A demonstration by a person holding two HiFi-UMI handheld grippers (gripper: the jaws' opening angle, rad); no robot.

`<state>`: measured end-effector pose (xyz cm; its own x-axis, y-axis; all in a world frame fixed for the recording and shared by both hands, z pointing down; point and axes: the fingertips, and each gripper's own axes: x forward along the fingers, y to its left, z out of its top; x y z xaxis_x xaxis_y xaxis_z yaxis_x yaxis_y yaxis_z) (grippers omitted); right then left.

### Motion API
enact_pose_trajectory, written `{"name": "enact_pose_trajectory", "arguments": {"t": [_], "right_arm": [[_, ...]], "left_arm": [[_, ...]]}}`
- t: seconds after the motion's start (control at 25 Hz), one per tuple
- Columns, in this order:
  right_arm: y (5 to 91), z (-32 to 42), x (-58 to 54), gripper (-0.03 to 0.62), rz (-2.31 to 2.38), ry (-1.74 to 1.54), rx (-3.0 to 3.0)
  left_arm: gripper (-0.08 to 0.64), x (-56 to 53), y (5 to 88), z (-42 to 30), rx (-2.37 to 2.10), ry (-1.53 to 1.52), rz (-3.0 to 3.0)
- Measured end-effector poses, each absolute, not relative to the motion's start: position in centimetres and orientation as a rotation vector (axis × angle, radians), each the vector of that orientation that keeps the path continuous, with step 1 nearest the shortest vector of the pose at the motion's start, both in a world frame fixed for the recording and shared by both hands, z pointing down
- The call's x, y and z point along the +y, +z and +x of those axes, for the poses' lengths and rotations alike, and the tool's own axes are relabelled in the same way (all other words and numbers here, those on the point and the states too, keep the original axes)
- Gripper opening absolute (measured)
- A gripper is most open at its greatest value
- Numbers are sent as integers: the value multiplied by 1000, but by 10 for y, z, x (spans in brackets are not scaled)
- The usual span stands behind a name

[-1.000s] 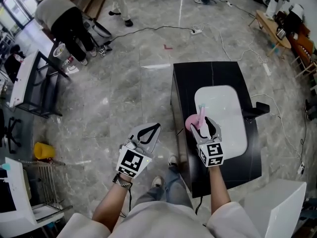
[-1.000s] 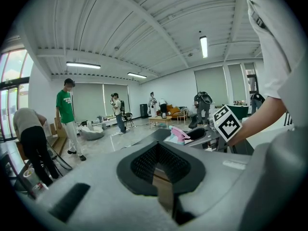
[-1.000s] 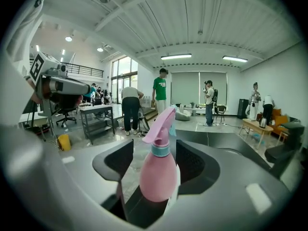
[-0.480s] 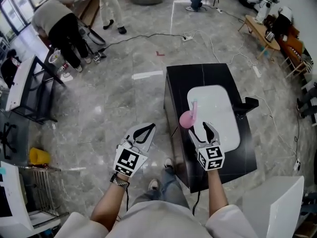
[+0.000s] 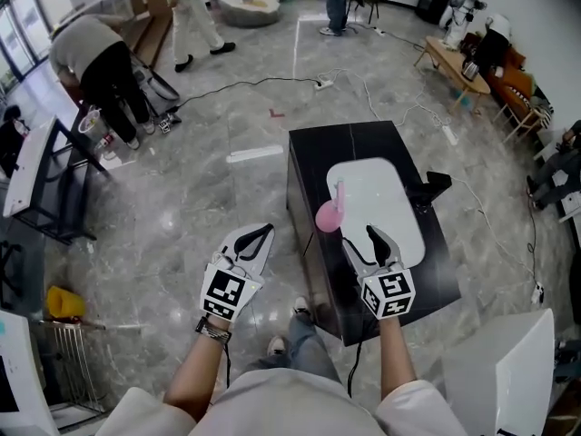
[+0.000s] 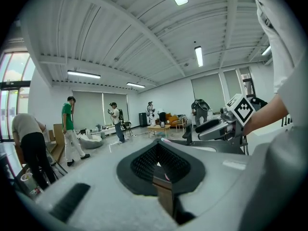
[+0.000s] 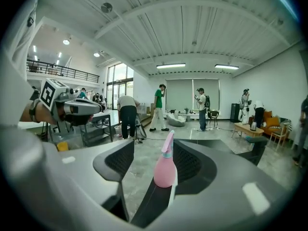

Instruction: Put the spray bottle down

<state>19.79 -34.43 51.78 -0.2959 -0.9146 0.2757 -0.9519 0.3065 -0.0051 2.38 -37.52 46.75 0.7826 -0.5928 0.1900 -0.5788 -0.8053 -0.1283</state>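
**Bottle set down, right gripper drawn back**

The right gripper (image 5: 361, 239) has pulled back from the pink spray bottle (image 5: 328, 214), which a second ago stood right at its jaws. The bottle now stands upright and alone on the black desk (image 5: 363, 143), at the desk's 9 o'clock edge in the head view. It sits just beside the left rim of the white tray (image 5: 386, 193).

From the right gripper, the bottle lies at about 11 o'clock, near but apart. In the right gripper view the jaws are spread wide with nothing held. The bottle shows in the gap between them, beyond their tips and touching neither. Its nozzle points up.

The left gripper (image 5: 262, 232) hangs at 9 o'clock from the right one, off the desk and over the grey marble floor (image 5: 209, 180). Its jaws are together, with nothing between them.
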Motion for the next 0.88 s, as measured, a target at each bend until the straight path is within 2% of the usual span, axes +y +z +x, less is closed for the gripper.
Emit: {"name": "enact_pose_trajectory", "arguments": {"t": [0.36,0.68,0.88], "right_arm": [[448,185,-308,170,1750,154,-2423],[390,186,-274,12,1869,29,-2327],[369,184,-254,6,1921,35,-2288]], "left_arm": [[0,-351,435,33,872,-257,-2902],[0,-335,401,40,783,-190,-2891],[0,-321,380,41,747,-158,-2876]]}}
